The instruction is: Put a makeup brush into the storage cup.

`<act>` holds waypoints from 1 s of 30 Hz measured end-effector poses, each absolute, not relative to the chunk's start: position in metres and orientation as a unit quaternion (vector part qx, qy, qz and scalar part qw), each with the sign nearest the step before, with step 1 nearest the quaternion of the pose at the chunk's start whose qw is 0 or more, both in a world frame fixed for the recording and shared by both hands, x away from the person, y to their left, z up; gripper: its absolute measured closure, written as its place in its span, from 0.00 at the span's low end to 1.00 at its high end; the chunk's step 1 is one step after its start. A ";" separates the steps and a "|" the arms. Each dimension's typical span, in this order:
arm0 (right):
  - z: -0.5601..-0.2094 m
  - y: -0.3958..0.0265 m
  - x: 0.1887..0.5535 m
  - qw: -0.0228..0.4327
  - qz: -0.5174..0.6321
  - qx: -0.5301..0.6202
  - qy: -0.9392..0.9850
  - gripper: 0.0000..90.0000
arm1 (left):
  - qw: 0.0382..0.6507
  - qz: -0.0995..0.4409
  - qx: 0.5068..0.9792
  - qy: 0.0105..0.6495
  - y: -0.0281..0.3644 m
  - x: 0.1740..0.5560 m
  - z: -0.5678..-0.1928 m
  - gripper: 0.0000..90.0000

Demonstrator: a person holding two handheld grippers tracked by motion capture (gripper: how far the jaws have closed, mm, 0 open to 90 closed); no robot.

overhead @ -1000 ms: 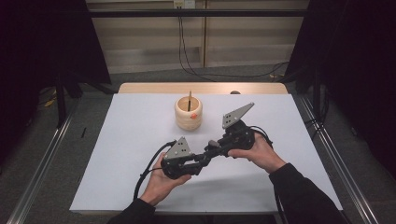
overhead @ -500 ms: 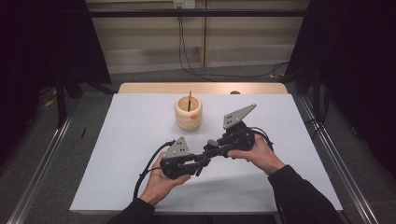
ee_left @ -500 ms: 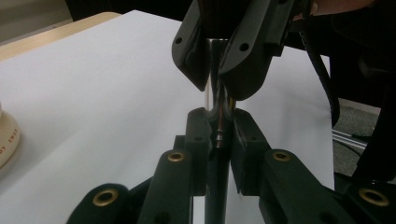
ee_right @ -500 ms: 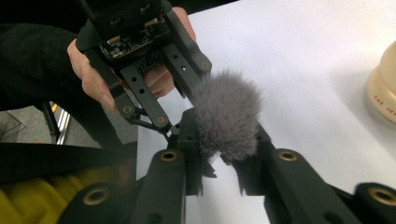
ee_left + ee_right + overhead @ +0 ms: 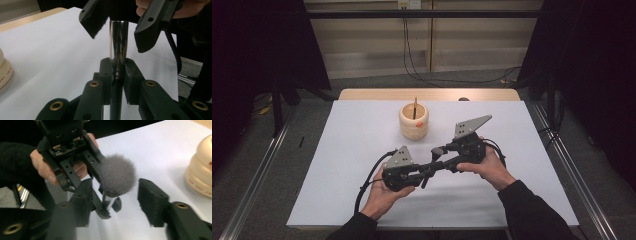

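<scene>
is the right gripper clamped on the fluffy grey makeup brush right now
No: in the right gripper view the right gripper has its jaws spread clear of the fluffy grey makeup brush, while the left gripper clamps its shiny metal ferrule.

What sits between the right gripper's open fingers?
The brush, its grey head between the right gripper's fingers untouched; the left gripper clamps its handle.

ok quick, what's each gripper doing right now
Left gripper: closed on the makeup brush, at its metal ferrule.
Right gripper: open, fingers just spread, brush head between them, untouched.
</scene>
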State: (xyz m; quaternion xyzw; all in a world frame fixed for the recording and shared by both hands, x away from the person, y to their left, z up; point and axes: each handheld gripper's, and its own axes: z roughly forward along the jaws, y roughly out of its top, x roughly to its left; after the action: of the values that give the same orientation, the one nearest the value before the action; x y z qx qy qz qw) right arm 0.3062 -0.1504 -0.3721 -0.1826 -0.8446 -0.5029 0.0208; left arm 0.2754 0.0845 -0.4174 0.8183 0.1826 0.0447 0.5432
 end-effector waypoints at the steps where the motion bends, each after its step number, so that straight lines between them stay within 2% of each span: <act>1: -0.373 -0.151 0.306 0.018 -0.506 -0.184 -0.842 0.45 | 0.542 0.047 0.819 0.184 0.085 0.275 -0.417 0.88; 13: -0.379 -0.156 0.303 -0.021 -0.545 -0.212 -0.811 0.04 | 0.545 0.051 0.814 0.193 0.089 0.276 -0.416 0.88; 30: -0.391 -0.174 0.297 -0.076 -0.565 -0.260 -0.779 0.03 | 0.547 0.056 0.808 0.210 0.098 0.278 -0.413 0.88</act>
State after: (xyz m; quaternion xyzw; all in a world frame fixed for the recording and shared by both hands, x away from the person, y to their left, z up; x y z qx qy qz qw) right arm 0.2969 -0.1742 -0.3908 -0.2601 -0.7790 -0.5654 -0.0764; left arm 0.2779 0.0979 -0.4126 0.8084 0.2104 0.0560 0.5469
